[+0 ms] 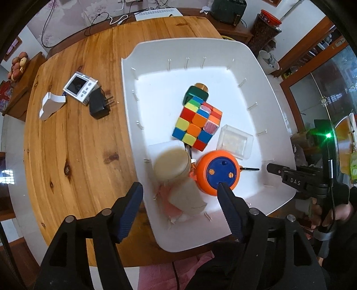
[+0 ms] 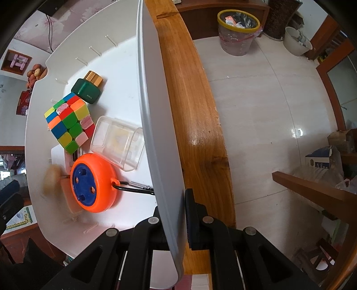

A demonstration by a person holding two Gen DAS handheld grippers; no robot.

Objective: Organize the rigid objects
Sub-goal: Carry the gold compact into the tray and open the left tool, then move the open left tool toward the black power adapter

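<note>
Left gripper (image 1: 180,189) spread wide, empty, above blurred beige cylinder (image 1: 173,165). Right gripper (image 2: 171,200) pinches white bin (image 2: 156,111) rim (3 o'clock wall). Wooden table (image 1: 78,145) bare toward 9 o'clock.

The left gripper (image 1: 180,188) is black plastic with round silver screws at its joints and ribbed dark-blue pads (image 1: 129,212) on the fingers. The right gripper (image 2: 173,206) has the same black frame and silver screws, with white letters "DAS" on its side and a thin black cable alongside.

pale tiled floor (image 2: 256,111), floral wallpaper (image 1: 67,20), wooden cabinet (image 1: 316,73), plastic waste bin (image 2: 237,33).
</note>
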